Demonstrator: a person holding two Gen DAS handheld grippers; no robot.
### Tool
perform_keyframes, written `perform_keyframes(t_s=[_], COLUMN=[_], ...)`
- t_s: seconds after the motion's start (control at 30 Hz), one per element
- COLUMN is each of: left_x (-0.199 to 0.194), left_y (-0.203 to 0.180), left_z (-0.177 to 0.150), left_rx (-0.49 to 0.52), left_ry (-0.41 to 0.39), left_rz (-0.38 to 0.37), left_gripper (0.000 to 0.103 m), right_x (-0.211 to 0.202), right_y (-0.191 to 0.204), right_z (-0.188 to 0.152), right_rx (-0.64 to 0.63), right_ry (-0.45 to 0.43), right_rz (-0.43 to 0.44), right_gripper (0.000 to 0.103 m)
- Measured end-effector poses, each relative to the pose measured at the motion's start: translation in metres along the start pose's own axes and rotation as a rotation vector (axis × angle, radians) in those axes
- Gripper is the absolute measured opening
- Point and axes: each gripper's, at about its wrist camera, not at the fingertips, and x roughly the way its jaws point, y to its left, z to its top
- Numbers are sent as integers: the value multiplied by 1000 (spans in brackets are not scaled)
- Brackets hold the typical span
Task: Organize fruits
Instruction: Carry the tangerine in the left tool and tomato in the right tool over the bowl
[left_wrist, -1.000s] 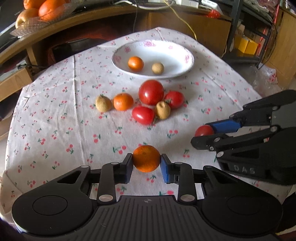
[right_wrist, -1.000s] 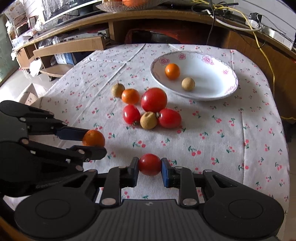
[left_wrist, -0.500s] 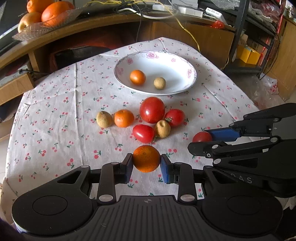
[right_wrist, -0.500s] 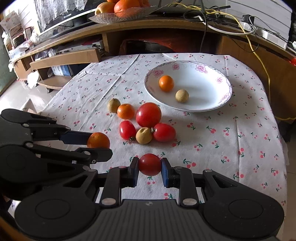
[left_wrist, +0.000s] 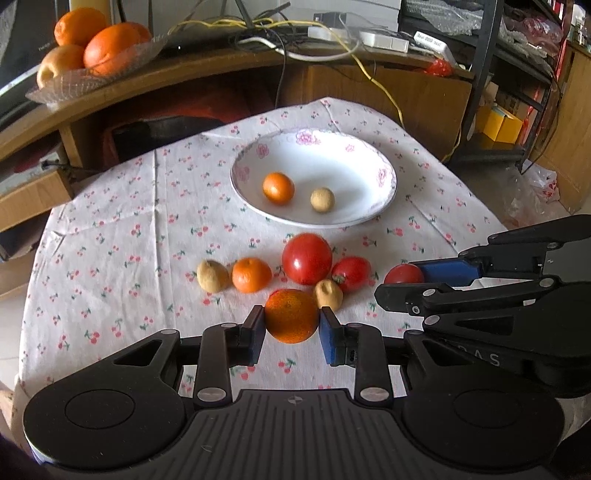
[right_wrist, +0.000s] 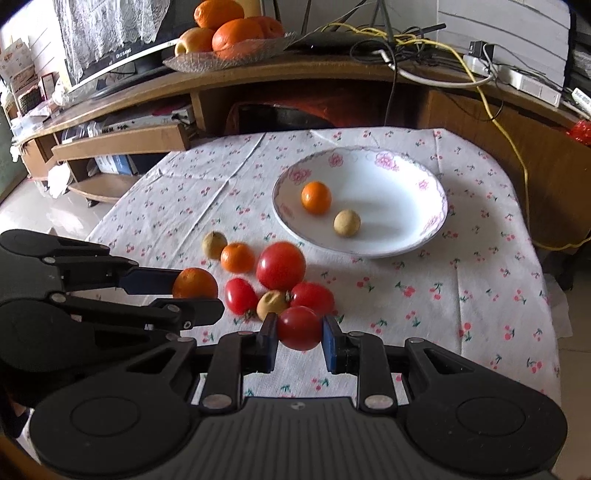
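left wrist view: left gripper (left_wrist: 291, 326) clamps an orange (left_wrist: 291, 316), right gripper (right_wrist: 299, 338) clamps a tomato (right_wrist: 299, 328) (both full). white bowl (left_wrist: 384, 192) lies straight ahead past the loose fruit; right looks nearer, imo.

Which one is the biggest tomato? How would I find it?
Find the white flowered bowl on the cherry-print tablecloth. Just in front of it, loose fruit lies in a cluster. The biggest tomato is the round red one nearest the bowl, clearly larger than the small tomatoes beside it.
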Motion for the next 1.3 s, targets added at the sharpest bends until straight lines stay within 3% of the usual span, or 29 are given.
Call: perform_keyframes(t_s=[0.67, 1.3], left_x=[6, 41], left_y=[0, 6], left_z=[36, 85], left_rx=[14, 6], left_ry=[-54, -86], left_rz=[32, 47], left_gripper=[37, 37], right_x=[4, 32], right_y=[-16, -47], right_z=[29, 74], right_rx=[46, 74], right_ry=[-59, -107], right_rz=[-29, -70], right_gripper=[27, 27])
